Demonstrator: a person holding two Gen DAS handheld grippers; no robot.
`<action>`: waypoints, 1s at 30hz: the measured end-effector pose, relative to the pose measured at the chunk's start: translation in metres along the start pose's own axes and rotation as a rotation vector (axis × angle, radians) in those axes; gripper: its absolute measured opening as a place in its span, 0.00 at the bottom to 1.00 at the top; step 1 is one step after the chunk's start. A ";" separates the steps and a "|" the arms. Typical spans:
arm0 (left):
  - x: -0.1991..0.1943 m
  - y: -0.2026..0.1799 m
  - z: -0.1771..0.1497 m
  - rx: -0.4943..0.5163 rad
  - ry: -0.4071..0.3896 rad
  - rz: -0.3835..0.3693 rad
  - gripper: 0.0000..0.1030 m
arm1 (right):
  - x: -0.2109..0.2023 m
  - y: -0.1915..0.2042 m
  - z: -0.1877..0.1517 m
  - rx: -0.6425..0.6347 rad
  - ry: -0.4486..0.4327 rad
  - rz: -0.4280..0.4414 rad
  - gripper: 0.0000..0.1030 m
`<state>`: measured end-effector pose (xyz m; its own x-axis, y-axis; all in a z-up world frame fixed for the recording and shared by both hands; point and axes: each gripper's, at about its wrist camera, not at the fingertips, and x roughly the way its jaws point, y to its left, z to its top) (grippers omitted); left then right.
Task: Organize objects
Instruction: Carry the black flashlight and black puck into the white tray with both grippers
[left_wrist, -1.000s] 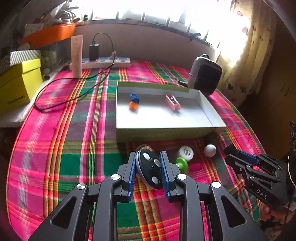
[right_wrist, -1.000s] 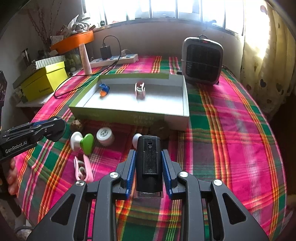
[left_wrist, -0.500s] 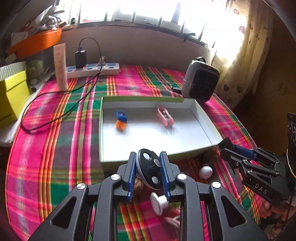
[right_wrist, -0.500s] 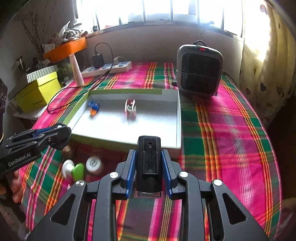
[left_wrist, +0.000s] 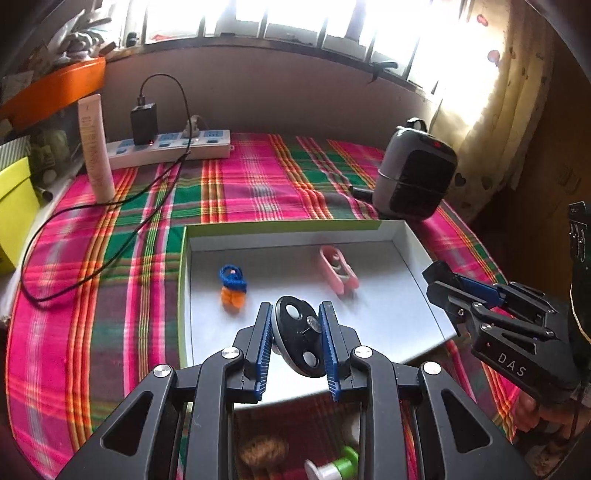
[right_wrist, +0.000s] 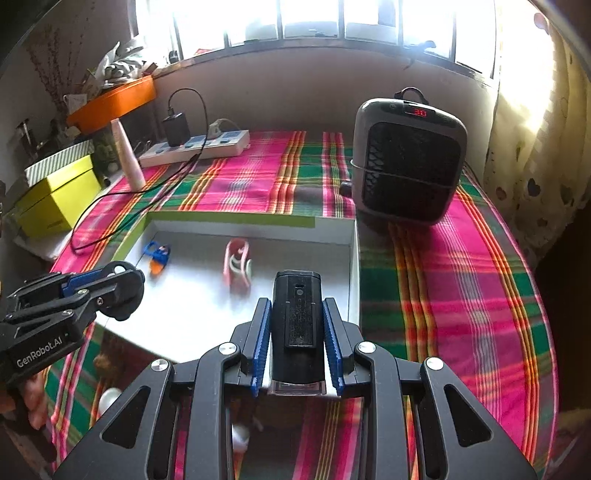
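My left gripper (left_wrist: 295, 314) is shut on a black oval disc (left_wrist: 298, 341) with white spots and holds it over the near part of the white tray (left_wrist: 413, 240). My right gripper (right_wrist: 295, 310) is shut on a black rectangular device (right_wrist: 295, 325) above the tray's (right_wrist: 354, 266) near right corner. In the tray lie a blue-and-orange toy (left_wrist: 232, 286) and a pink clip (left_wrist: 338, 269). They also show in the right wrist view: the toy (right_wrist: 157, 256) and the clip (right_wrist: 236, 264).
A grey heater (right_wrist: 406, 162) stands behind the tray's right corner. A power strip (left_wrist: 170, 149) with a black cable, a white tube (left_wrist: 96, 147) and a yellow box (right_wrist: 55, 195) are at the back left. A green-and-white spool (left_wrist: 332, 467) and a brown lump (left_wrist: 262, 450) lie before the tray.
Both grippers have moved forward and now hang over the tray with their objects still held. The loose items on the cloth have slipped below the frames.
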<state>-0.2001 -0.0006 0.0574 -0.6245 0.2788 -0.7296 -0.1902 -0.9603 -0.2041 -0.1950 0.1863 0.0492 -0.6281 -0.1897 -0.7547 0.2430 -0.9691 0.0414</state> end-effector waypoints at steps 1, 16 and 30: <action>0.003 0.000 0.003 0.003 0.002 -0.001 0.22 | 0.004 0.000 0.003 -0.001 0.005 -0.003 0.28; 0.049 0.000 0.032 0.018 0.046 0.007 0.22 | 0.047 -0.008 0.026 0.003 0.056 -0.021 0.28; 0.080 0.006 0.039 0.010 0.091 0.036 0.22 | 0.062 -0.009 0.029 -0.008 0.073 -0.030 0.28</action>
<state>-0.2802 0.0161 0.0233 -0.5596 0.2416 -0.7928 -0.1768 -0.9693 -0.1707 -0.2577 0.1791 0.0210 -0.5798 -0.1488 -0.8011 0.2315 -0.9728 0.0132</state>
